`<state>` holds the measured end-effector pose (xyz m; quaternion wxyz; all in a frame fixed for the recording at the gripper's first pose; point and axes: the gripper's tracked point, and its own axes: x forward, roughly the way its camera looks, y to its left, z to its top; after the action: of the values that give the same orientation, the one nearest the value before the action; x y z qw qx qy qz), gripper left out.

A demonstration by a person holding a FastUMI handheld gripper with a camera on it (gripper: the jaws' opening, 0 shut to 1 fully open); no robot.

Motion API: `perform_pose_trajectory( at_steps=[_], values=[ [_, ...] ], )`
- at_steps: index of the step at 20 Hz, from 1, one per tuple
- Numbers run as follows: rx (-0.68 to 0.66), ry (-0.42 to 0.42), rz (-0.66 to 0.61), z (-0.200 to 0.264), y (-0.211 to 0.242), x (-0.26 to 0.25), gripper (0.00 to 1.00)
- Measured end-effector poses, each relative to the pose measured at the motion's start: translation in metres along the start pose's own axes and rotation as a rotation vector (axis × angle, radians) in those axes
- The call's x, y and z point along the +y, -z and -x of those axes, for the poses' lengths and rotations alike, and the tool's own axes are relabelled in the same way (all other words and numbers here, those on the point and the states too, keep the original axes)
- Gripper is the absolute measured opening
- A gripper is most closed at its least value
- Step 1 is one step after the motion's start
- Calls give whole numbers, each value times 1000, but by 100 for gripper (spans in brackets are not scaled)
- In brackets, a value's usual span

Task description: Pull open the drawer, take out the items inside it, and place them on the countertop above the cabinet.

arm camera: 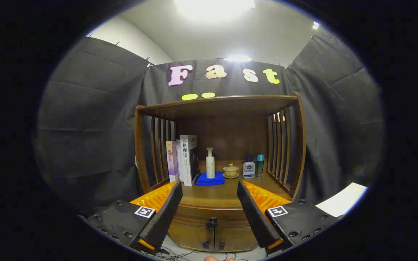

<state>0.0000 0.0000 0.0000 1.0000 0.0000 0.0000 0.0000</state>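
Your gripper (209, 210) has its fingers spread wide, holding nothing, the drawer (209, 214) shut between them with its dark knob (212, 220) at 6 o'clock. The countertop (214, 192) lies bare ahead of the fingertips. Farther back, books (184, 159) stand at 11 o'clock, a white bottle (210, 163) on blue cloth (210, 179) at 12, a lidded cup (230, 170) and two small bottles (254, 166) at 1.

Gripper (209, 203) level, jaws wide apart

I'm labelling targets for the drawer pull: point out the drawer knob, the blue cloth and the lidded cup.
drawer knob (212, 220), gripper view, its dark round head.
blue cloth (203, 179), gripper view, bare left part.
lidded cup (230, 170), gripper view, its body.
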Motion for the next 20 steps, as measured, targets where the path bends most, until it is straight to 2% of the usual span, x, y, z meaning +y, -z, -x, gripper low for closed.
perform_pose_trajectory(
  at_steps=[7, 12, 20],
  values=[
    [-17, -6, -24, 3, -3, -2, 96],
    [19, -20, -53, 1, 7, -2, 96],
    [24, 20, -64, -6, 9, -13, 96]
  ],
)
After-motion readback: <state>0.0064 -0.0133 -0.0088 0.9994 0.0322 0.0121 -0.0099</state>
